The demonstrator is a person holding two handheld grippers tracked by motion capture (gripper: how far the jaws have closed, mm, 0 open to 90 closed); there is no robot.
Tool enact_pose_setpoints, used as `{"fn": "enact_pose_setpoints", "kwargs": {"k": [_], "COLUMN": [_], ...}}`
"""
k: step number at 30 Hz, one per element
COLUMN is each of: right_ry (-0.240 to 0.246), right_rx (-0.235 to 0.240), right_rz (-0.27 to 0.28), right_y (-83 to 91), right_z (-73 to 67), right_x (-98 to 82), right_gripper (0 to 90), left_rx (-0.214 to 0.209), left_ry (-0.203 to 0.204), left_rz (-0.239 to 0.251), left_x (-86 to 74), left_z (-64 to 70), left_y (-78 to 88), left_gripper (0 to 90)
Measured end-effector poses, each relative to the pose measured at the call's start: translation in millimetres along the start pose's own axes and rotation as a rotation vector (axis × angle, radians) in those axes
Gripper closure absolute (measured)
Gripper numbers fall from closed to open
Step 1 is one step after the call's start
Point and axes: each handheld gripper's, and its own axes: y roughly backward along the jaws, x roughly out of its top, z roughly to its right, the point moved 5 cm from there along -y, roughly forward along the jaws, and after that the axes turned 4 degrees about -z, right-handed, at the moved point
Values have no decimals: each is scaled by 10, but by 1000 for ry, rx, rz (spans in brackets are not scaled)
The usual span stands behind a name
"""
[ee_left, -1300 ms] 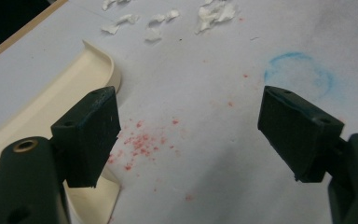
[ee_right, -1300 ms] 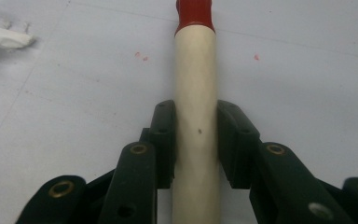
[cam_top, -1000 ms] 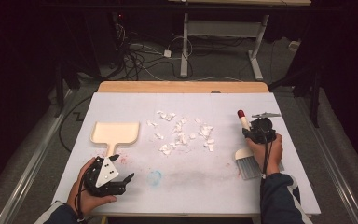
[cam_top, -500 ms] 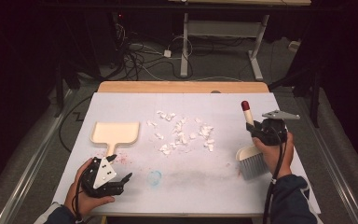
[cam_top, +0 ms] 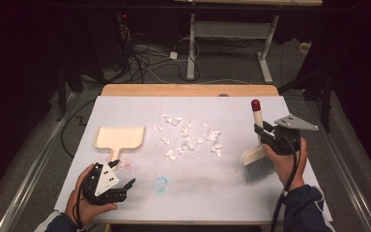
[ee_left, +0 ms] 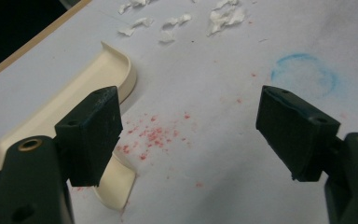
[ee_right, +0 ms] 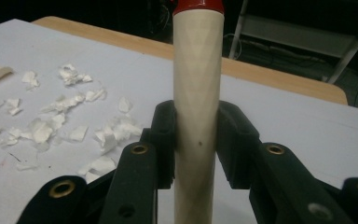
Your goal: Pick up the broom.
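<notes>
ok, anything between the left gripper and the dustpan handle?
Nothing visible. The left gripper is open, with bare table and red specks between it and the dustpan handle. The paper scraps lie off to the side.

Left tongs (cam_top: 121, 186) agape, right tongs (cam_top: 259, 131) clamped

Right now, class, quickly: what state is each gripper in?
Left gripper: open, holding nothing, jaws apart over the white table cover.
Right gripper: closed on the cream, red-capped handle of the hand brush.
</notes>
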Motion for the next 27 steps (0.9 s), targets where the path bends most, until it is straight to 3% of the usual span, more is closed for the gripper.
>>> {"fn": "enact_pose_setpoints", "kwargs": {"k": [9, 15, 16, 17, 18, 20, 21, 27], "right_ry": [14, 8, 4, 3, 0, 0, 0, 5], "right_rx": [-12, -10, -17, -16, -15, -16, -18, -12], "right_rz": [85, 125, 132, 137, 139, 147, 152, 176], "right_y": [275, 377, 407, 423, 438, 470, 489, 580], "right_z": [-106, -185, -228, -248, -274, -328, -353, -555], "right_x": [99, 113, 109, 104, 98, 86, 81, 81], "right_gripper": [704, 704, 704, 704, 704, 704, 704, 704], "left_rx": [-17, -59, -76, -119, -119, -150, -204, -360], "left_ry": [48, 61, 67, 63, 63, 46, 54, 46], "left_rz": [29, 87, 94, 126, 126, 156, 197, 277], "left_x": [41, 239, 294, 439, 439, 615, 808, 1398], "left_z": [-17, 44, 91, 174, 174, 267, 365, 751], "left_y": [54, 30, 18, -6, -6, -39, -75, -235], "left_gripper": [218, 218, 218, 218, 218, 218, 218, 226]}}
